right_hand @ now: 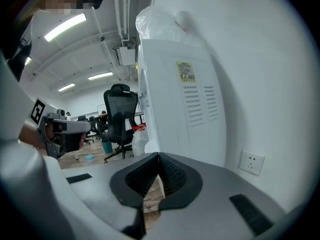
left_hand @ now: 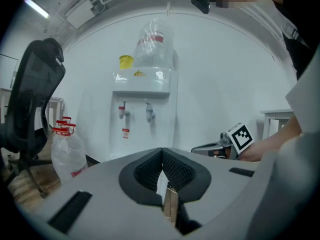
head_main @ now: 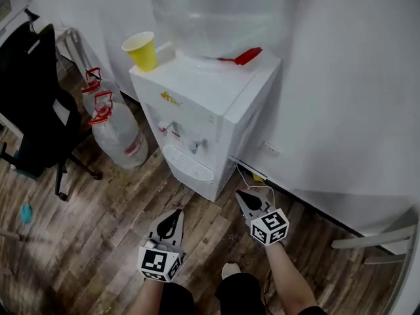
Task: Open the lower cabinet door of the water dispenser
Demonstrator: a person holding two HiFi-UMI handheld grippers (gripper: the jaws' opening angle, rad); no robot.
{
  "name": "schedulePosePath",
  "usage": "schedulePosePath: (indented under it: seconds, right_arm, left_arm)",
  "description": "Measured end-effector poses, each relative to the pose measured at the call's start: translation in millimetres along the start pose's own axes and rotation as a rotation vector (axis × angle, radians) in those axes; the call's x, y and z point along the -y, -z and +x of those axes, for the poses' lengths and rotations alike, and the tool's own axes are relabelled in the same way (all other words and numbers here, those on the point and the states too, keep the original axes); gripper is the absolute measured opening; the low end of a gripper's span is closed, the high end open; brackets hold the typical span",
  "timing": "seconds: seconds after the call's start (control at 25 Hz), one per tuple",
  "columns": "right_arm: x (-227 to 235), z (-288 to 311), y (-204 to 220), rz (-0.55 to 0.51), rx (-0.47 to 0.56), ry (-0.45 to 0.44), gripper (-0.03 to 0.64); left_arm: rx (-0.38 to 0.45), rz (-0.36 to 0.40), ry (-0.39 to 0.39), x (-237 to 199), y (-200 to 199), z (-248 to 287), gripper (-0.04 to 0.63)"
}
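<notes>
The white water dispenser (head_main: 209, 104) stands against the wall with a clear bottle (head_main: 216, 12) on top. Two taps and a drip grille (head_main: 188, 164) mark its front. Only a strip of the lower front (head_main: 200, 186) shows below the grille, and I see no handle. My left gripper (head_main: 175, 213) hangs low over the wooden floor in front of the dispenser, shut and empty. My right gripper (head_main: 240, 194) is beside the dispenser's right lower corner, also shut and empty. In the left gripper view the closed jaws (left_hand: 162, 152) face the dispenser (left_hand: 145, 109). The right gripper view looks along its vented side panel (right_hand: 192, 109) over the closed jaws (right_hand: 158, 156).
A yellow cup (head_main: 141, 50) and a red scoop (head_main: 241, 58) sit on the dispenser's top. Two empty water bottles (head_main: 118, 133) and a black office chair (head_main: 33, 104) stand to its left. A cable (head_main: 252, 176) and wall socket (right_hand: 251, 162) lie to its right, with white furniture (head_main: 374, 241) further right.
</notes>
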State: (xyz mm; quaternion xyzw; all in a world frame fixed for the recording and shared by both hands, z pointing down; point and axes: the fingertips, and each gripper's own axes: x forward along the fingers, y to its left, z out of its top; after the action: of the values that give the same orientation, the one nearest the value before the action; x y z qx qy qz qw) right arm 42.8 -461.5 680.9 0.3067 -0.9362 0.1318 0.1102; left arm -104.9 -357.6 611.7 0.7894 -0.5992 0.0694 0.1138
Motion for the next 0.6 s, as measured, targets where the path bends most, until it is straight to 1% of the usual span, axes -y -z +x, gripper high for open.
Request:
schedulePosePath:
  seconds: [0.16, 0.28, 0.4, 0.52, 0.6]
  right_arm:
    - [9, 18, 52, -0.025, 0.000, 0.013, 0.023]
    - [15, 29, 79, -0.034, 0.010, 0.014, 0.023]
    - [21, 39, 94, -0.048, 0.027, 0.012, 0.023]
    - [26, 49, 103, -0.037, 0.055, 0.017, 0.025]
    - [31, 55, 107, -0.048, 0.064, 0.022, 0.025]
  left_arm:
    - [0.013, 0.011, 0.025, -3, 53, 17, 0.014]
    - [0.027, 0.017, 0.047, -1, 83, 30, 0.014]
    - [0.044, 0.023, 0.064, 0, 102, 43, 0.014]
    - [0.053, 0.031, 0.082, 0, 115, 52, 0.014]
    - [0.056, 0.034, 0.091, 0, 122, 58, 0.014]
